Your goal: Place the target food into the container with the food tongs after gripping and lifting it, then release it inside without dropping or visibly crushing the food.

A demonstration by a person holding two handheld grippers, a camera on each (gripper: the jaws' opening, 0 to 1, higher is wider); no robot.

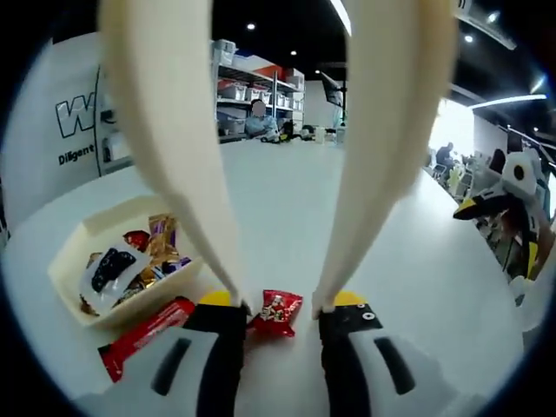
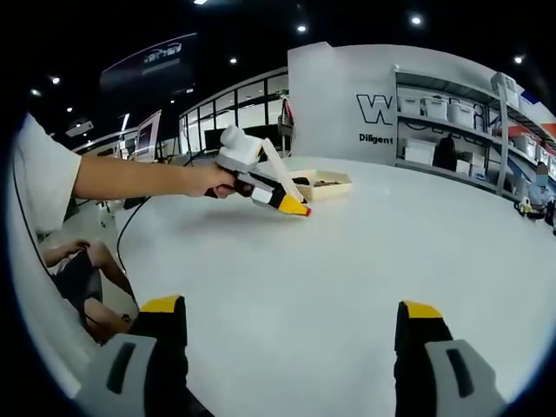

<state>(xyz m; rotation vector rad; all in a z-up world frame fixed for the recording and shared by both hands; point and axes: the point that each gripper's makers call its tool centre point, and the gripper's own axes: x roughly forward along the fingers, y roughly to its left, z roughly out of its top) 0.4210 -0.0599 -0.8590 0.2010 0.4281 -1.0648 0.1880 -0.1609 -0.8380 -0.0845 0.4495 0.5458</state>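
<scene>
Red snack packet (image 1: 278,314) behind the left gripper (image 1: 278,306): lower edge hidden betw the jaws. Long red bar (image 1: 143,336) left of it: right end covered by a jaw. Tong (image 1: 182,148) tips cut off at top edge. Tray (image 2: 323,184) contents too small to tell in right gripper view.

The person (image 2: 52,200) wears a white short sleeve. Each gripper (image 2: 291,326) has grey and black jaws with yellow tips.

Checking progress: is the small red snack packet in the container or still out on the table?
Out: small red snack packet lies on the table beside the container.
</scene>
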